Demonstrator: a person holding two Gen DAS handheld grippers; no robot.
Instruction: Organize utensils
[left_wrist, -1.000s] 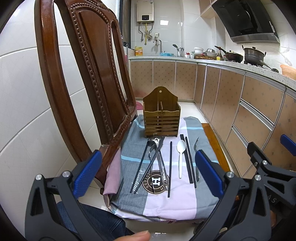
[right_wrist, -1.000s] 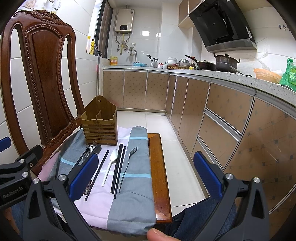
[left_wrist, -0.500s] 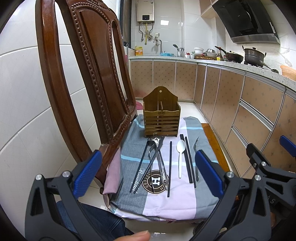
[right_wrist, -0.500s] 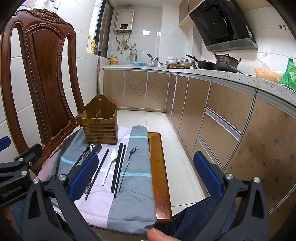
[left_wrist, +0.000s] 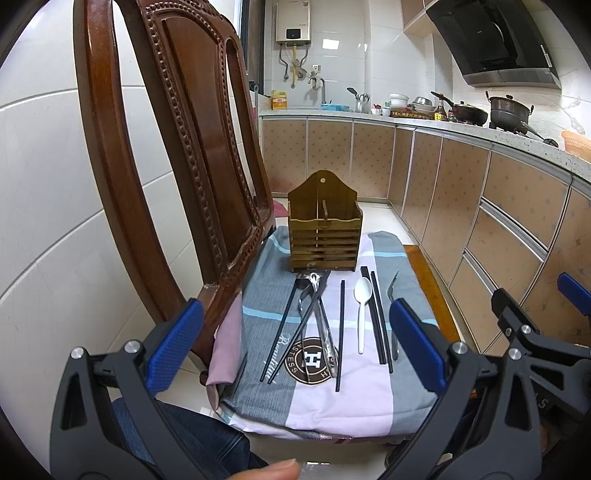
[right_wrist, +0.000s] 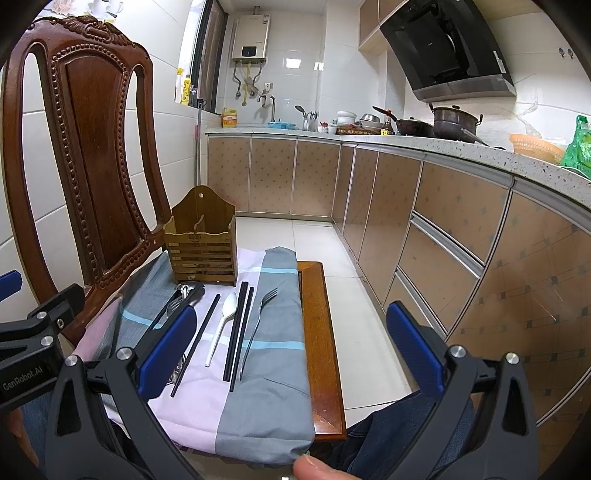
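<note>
A slatted wooden utensil holder (left_wrist: 324, 236) (right_wrist: 201, 251) stands at the far end of a cloth-covered chair seat (left_wrist: 332, 398). In front of it lie black chopsticks (left_wrist: 376, 314) (right_wrist: 238, 328), a white spoon (left_wrist: 362, 306) (right_wrist: 223, 321), a metal fork (left_wrist: 392, 306) (right_wrist: 258, 325) and a pile of metal utensils (left_wrist: 319, 314). My left gripper (left_wrist: 295, 347) is open and empty, near the seat's front edge. My right gripper (right_wrist: 291, 347) is open and empty, to the right of the left one, and it shows in the left wrist view (left_wrist: 535, 332).
The chair's carved wooden back (left_wrist: 177, 147) (right_wrist: 85, 147) rises along the left. Kitchen cabinets (right_wrist: 443, 240) and a counter with pots (left_wrist: 506, 110) run along the right. A bare wooden edge of the seat (right_wrist: 317, 332) shows right of the cloth. Tiled floor (right_wrist: 332, 251) lies beyond.
Both grippers have barely shifted; the views are nearly the same. The utensils and the holder have not moved.
</note>
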